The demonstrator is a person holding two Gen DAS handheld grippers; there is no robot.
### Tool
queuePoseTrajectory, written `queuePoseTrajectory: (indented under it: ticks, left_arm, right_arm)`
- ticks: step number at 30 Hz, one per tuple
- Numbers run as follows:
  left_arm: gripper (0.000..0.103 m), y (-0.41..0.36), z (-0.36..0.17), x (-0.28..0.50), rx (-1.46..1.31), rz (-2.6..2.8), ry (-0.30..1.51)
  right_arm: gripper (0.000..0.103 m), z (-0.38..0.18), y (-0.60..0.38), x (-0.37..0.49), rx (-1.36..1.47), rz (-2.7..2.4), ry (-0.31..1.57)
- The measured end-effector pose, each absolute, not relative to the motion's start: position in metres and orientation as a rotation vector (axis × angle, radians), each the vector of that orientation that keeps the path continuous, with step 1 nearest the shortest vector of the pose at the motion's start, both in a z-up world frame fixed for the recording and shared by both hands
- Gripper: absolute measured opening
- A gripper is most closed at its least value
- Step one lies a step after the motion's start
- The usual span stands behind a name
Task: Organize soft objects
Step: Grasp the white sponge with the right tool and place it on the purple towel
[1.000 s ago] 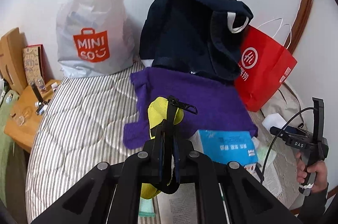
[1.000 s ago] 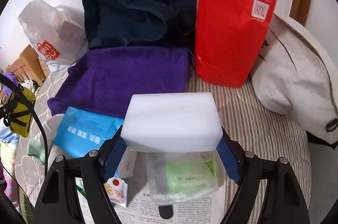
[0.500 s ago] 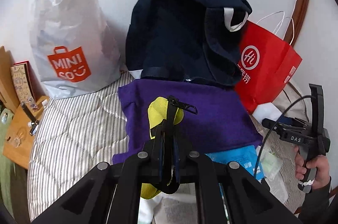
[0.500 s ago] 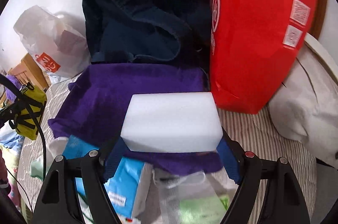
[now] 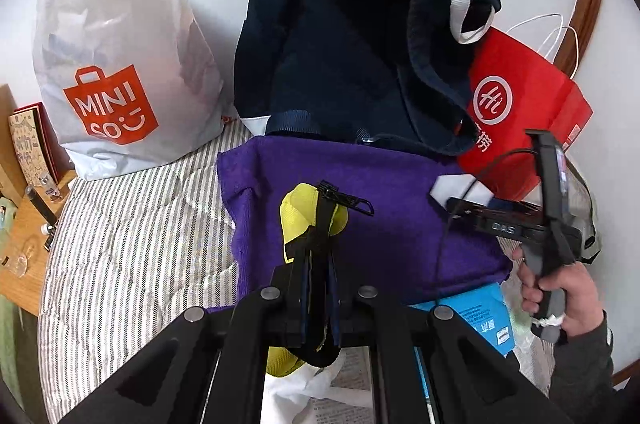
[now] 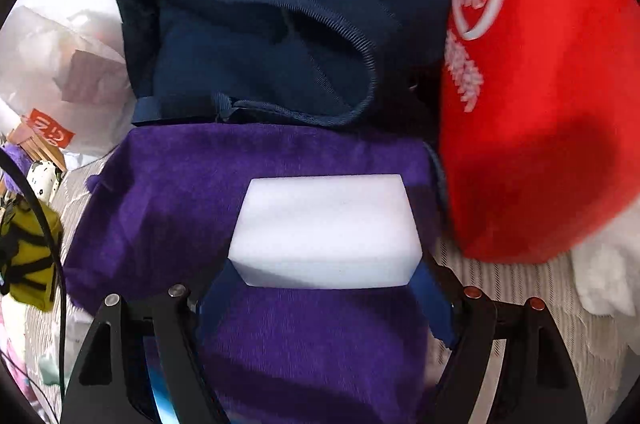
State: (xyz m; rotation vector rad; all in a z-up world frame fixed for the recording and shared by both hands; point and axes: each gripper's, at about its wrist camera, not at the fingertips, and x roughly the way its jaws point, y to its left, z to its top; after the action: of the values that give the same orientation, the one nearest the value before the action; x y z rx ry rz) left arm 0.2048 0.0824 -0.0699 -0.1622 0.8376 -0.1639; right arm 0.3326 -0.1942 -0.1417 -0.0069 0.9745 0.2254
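Your left gripper point(image 5: 318, 256) is clamped tight on one yellow pouch point(image 5: 308, 216); your right gripper point(image 6: 326, 264) grips one white sponge point(image 6: 326, 228) wide, both over one purple towel point(image 6: 248, 176).

Soft, even light filled both fisheye views; edges curved darkly, and the red bag point(image 6: 540, 104) was blurred.

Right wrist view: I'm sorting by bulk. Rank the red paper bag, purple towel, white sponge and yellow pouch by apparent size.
1. Red paper bag and purple towel: look alike, unranked.
2. White sponge, enlarged by nearness to the camera.
3. Yellow pouch, partly cut off.
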Motion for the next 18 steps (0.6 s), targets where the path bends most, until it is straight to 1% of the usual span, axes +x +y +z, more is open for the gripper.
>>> queuePoseTrajectory:
  ticks: [9,12,18]
  left_arm:
    - [0.009,0.086,-0.076,0.214,-0.171,-0.159,0.859]
    - [0.009,0.085,-0.077,0.219,-0.162,-0.164,0.860]
    - [0.009,0.081,-0.084,0.232,-0.157,-0.179,0.872]
  right_arm:
    - [0.081,-0.175,-0.181,0.367,-0.021,0.233,1.076]
    - [0.086,-0.182,-0.182,0.371,-0.007,0.248,1.127]
    - [0.089,-0.179,-0.183,0.359,-0.040,0.249,1.145]
